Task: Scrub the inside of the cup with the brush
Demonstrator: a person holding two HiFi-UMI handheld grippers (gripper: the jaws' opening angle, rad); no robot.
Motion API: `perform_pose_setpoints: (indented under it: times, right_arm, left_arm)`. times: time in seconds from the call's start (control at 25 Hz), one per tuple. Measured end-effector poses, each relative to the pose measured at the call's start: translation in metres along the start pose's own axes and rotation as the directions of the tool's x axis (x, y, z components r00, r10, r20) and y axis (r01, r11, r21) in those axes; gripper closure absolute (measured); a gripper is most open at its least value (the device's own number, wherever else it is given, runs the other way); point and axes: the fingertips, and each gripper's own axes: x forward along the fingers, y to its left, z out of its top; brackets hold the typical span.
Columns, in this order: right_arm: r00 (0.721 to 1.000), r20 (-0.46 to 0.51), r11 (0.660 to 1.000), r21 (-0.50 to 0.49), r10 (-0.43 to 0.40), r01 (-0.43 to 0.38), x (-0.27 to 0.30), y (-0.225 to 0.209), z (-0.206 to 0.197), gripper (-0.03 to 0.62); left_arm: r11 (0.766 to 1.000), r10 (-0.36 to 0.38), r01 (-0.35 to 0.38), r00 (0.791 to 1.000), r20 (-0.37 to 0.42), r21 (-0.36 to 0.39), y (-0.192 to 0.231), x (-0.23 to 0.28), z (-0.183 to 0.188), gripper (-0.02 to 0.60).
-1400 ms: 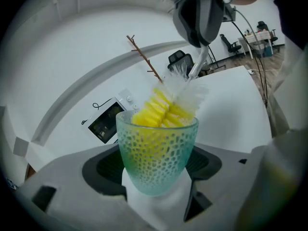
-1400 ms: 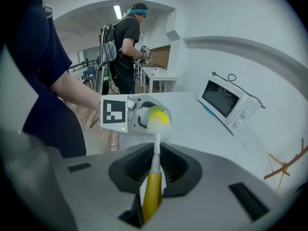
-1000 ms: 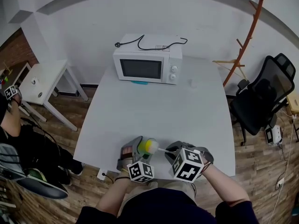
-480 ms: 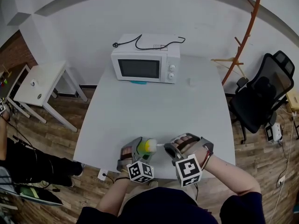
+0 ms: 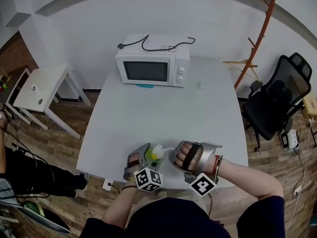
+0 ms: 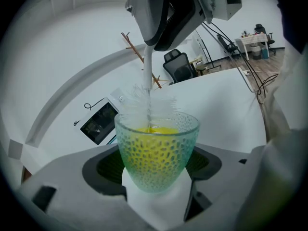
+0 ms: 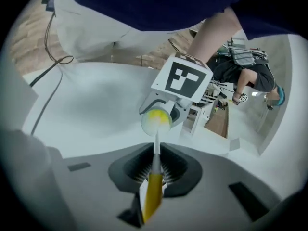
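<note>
A green dimpled glass cup point(image 6: 156, 150) with yellow showing inside is held upright near the table's front edge, with my left gripper point(image 6: 156, 186) shut on its base. The head view shows the cup point(image 5: 157, 153) between both grippers. A brush with white bristles point(image 6: 147, 102) and a white stem reaches down into the cup's mouth. Its yellow handle point(image 7: 153, 191) is clamped in my right gripper point(image 7: 154, 174), which is shut on it just right of the cup point(image 7: 156, 121). In the head view the right gripper point(image 5: 174, 158) is turned over, hand on top.
A white microwave point(image 5: 151, 66) with its cord on top stands at the back of the white table point(image 5: 198, 118). A small white object point(image 5: 202, 86) lies right of it. A side table point(image 5: 39, 86), a black office chair point(image 5: 277, 103) and an orange coat rack point(image 5: 260, 38) stand around.
My right gripper has rolled over, its marker cube swinging down toward the person, while the brush head stays in the cup. The left gripper and cup have barely moved.
</note>
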Motion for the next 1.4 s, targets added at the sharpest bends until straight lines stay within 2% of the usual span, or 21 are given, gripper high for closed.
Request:
perform_pose_setpoints:
  times: [0.08, 0.16, 0.28, 0.36, 0.44, 0.52, 0.56, 0.6, 0.64, 0.72, 0.8, 0.88, 1.0, 1.08, 1.16, 1.24, 1.32, 1.4]
  right_arm:
    - [1.000, 0.000, 1.000, -0.003, 0.000, 0.000, -0.001, 0.000, 0.000, 0.545]
    - [1.000, 0.001, 0.999, 0.034, 0.011, -0.011, 0.000, -0.001, -0.002, 0.545]
    - [0.999, 0.012, 0.980, 0.195, 0.044, -0.046, 0.002, -0.003, -0.006, 0.545]
    - [0.996, 0.042, 0.928, 0.361, 0.083, -0.093, 0.004, -0.003, -0.005, 0.545]
    - [0.983, 0.098, 0.833, 0.521, 0.157, -0.185, 0.004, 0.004, -0.002, 0.543]
    - [0.965, 0.123, 0.740, 0.621, 0.232, -0.257, 0.008, 0.013, -0.007, 0.545]
    - [0.955, 0.142, 0.679, 0.676, 0.262, -0.287, 0.009, 0.015, -0.009, 0.545]
    - [0.942, 0.176, 0.597, 0.736, 0.286, -0.318, 0.009, 0.017, -0.010, 0.545]
    - [0.928, 0.219, 0.499, 0.793, 0.302, -0.349, 0.009, 0.017, -0.010, 0.545]
    - [0.897, 0.315, 0.277, 0.873, 0.309, -0.402, 0.008, 0.015, -0.008, 0.545]
    - [0.866, 0.406, 0.055, 0.897, 0.292, -0.439, 0.006, 0.011, -0.007, 0.545]
    - [0.834, 0.481, -0.154, 0.877, 0.269, -0.456, 0.006, 0.011, -0.006, 0.545]
    - [0.777, 0.579, -0.459, 0.776, 0.248, -0.432, 0.005, 0.024, -0.001, 0.545]
    - [0.751, 0.631, -0.626, 0.670, 0.195, -0.400, 0.007, 0.027, 0.002, 0.545]
    - [0.727, 0.675, -0.763, 0.534, 0.127, -0.363, 0.007, 0.028, 0.005, 0.545]
    - [0.704, 0.709, -0.867, 0.381, 0.050, -0.322, 0.006, 0.027, 0.006, 0.545]
    - [0.689, 0.725, -0.928, 0.245, -0.018, -0.281, 0.005, 0.025, 0.006, 0.545]
    - [0.684, 0.727, -0.954, 0.159, -0.060, -0.253, 0.003, 0.023, 0.007, 0.545]
  left_arm:
    - [1.000, 0.002, -0.002, 1.000, 0.002, 0.007, -0.001, 0.002, -0.001, 0.199]
    - [1.000, 0.011, -0.011, 1.000, 0.003, 0.006, 0.001, 0.002, 0.000, 0.199]
    - [1.000, 0.025, -0.025, 1.000, 0.000, 0.010, 0.003, 0.002, 0.000, 0.199]
    - [0.999, 0.030, -0.030, 1.000, -0.002, 0.019, 0.004, 0.002, 0.000, 0.200]
    - [0.999, 0.036, -0.036, 0.999, -0.002, 0.024, 0.005, 0.001, -0.001, 0.199]
    - [0.999, 0.043, -0.043, 0.999, 0.000, 0.024, 0.006, 0.000, -0.001, 0.199]
    - [0.999, 0.046, -0.046, 0.999, 0.001, 0.024, 0.006, 0.000, -0.001, 0.199]
    - [0.998, 0.049, -0.049, 0.999, 0.001, 0.024, 0.006, -0.001, -0.001, 0.199]
    - [0.998, 0.053, -0.053, 0.999, 0.002, 0.024, 0.007, -0.001, -0.001, 0.199]
    - [0.998, 0.060, -0.060, 0.998, 0.002, 0.024, 0.007, -0.002, -0.001, 0.199]
    - [0.998, 0.062, -0.062, 0.998, -0.001, 0.022, 0.007, -0.003, -0.001, 0.199]
    - [0.998, 0.058, -0.058, 0.998, -0.006, 0.013, 0.007, -0.005, 0.001, 0.199]
    - [0.998, 0.062, -0.061, 0.998, -0.015, 0.008, 0.005, -0.006, -0.002, 0.200]
    - [0.998, 0.065, -0.064, 0.998, -0.018, 0.012, 0.003, -0.005, -0.004, 0.199]
    - [0.998, 0.067, -0.067, 0.998, -0.020, 0.018, 0.002, -0.005, -0.005, 0.199]
    - [0.997, 0.075, -0.075, 0.997, -0.021, 0.022, 0.002, -0.006, -0.004, 0.199]
    - [0.996, 0.084, -0.083, 0.996, -0.021, 0.026, 0.004, -0.006, -0.003, 0.199]
    - [0.995, 0.090, -0.089, 0.996, -0.019, 0.035, 0.005, -0.007, -0.002, 0.199]
